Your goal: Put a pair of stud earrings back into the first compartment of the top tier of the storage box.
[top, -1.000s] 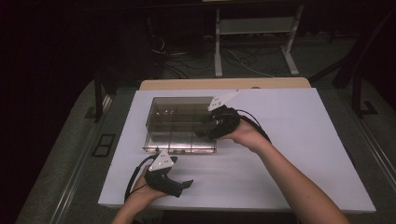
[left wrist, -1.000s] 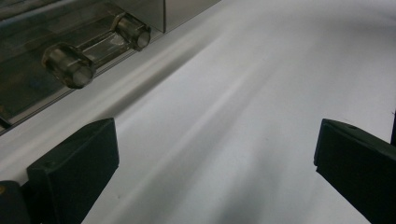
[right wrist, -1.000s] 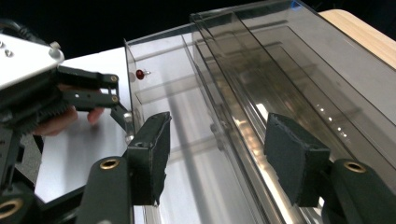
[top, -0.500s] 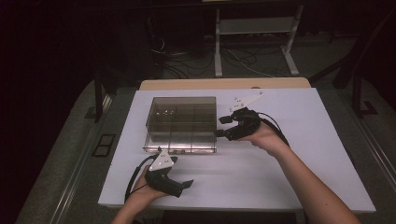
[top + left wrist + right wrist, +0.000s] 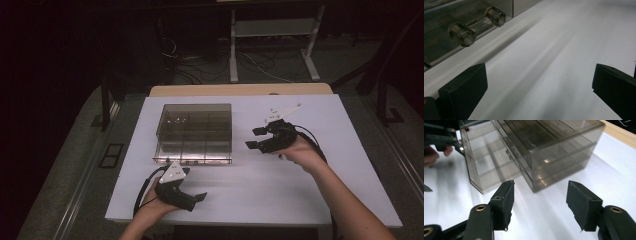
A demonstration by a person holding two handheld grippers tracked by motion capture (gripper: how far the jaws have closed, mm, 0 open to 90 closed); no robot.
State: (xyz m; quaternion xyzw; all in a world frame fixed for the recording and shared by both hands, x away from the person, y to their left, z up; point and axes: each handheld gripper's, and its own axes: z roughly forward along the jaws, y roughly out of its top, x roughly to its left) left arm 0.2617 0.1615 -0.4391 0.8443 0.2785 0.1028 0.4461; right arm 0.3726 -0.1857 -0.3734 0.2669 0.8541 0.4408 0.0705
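High view: a smoked-plastic drawer box (image 5: 194, 132) sits left of centre on the white counter (image 5: 300, 200), its front facing the near edge. The left gripper (image 5: 199, 199) rests near the near edge, just in front of the box, fingers spread and holding nothing. The right gripper (image 5: 256, 138) hovers to the right of the box, apart from it, its fingers parted and pointing left toward the box's side, also empty.

Left gripper view: the two black fingers (image 5: 464, 87) stand wide apart over bare counter. At upper left is the box's lower front with a clear bar handle (image 5: 477, 23) on two round posts, near but untouched.

Right gripper view: the fingers (image 5: 504, 202) are open with nothing between them, aimed at the box's near corner, where stacked drawers show through the tinted wall. The other gripper is far off at upper left.

The step in hand looks like an approach to the box, with no grasp made. A next move would likely call for one gripper to steady the box while the left one closes on the handle and pulls squarely, so the light box does not slide.
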